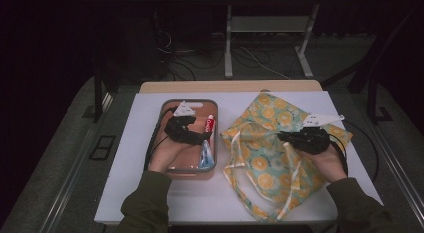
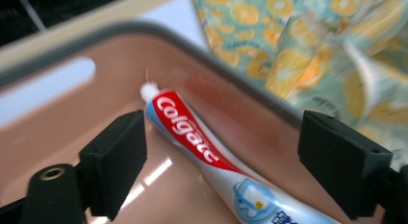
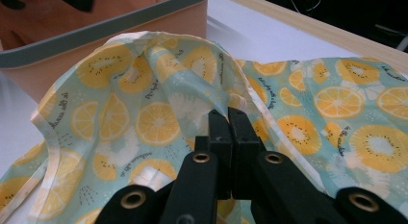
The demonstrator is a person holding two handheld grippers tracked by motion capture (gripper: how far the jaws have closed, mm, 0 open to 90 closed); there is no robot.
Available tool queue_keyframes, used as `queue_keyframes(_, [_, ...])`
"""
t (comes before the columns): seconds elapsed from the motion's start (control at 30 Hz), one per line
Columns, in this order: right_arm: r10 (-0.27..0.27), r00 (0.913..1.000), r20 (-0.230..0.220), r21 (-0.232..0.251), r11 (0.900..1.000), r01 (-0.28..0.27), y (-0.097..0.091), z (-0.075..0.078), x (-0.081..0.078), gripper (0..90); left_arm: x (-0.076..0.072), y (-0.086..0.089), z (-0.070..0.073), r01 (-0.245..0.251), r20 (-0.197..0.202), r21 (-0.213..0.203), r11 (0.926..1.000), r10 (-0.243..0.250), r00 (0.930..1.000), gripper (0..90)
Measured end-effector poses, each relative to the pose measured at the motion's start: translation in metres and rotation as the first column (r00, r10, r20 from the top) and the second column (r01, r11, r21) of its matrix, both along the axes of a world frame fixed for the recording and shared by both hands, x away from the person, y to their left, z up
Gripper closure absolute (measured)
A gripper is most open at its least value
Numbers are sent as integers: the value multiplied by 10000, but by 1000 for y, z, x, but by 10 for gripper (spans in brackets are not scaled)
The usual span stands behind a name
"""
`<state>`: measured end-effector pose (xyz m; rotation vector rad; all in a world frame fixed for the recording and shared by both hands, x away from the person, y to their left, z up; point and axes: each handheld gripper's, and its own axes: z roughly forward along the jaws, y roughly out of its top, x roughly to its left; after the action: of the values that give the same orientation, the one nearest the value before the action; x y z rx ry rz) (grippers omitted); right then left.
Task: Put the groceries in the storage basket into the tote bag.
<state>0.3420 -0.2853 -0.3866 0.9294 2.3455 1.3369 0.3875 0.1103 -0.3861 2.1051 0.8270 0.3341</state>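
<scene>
A red, white and blue toothpaste tube [image 1: 207, 143] [image 2: 192, 137] lies along the right side of a pink bin with a grey rim [image 1: 190, 171] [image 2: 57, 123]. My left gripper [image 1: 204, 138] [image 2: 226, 137] reaches into the bin, its jaws open on either side of the tube without pressing it. To the right lies a teal cloth bag printed with orange slices [image 1: 265, 158] [image 3: 144, 118]. My right gripper [image 1: 284, 137] [image 3: 230, 119] is shut on the bag's rim and holds that edge raised.
The bin and bag sit on a white table top [image 1: 150, 193] with a wooden far edge [image 1: 230, 86]. The bag's pale straps [image 1: 235, 175] trail toward the front edge. Table legs and cables [image 1: 250, 58] stand on the floor beyond.
</scene>
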Motion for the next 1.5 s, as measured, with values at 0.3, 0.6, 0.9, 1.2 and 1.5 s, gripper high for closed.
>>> queue_keyframes(0.3, [50, 10000, 26, -51, 10000, -50, 0, 0, 0, 892, 17, -9, -26, 6, -1354, 572, 9984, 72, 9908, 314])
queue_keyframes(0.6, [70, 10000, 31, -100, 9999, -69, 2, -1, -1, 892, 23, -10, -37, 164, -2727, 571, 9982, -2, 9621, 452])
queue_keyframes(0.9, [105, 9999, 32, -224, 9997, -105, 4, -3, -1, 892, 25, -9, -39, -139, -3621, 430, 9990, 285, 9317, 514])
queue_keyframes(1.2, [127, 9999, 42, -243, 9996, -126, 4, -3, -1, 892, 25, 5, -31, -835, -3392, 866, 9927, 1081, 9345, 690])
queue_keyframes(1.5, [113, 9999, 59, -251, 9996, -111, 4, -3, -2, 892, 22, 4, -33, -656, -2520, 2136, 9747, 1199, 9603, 681])
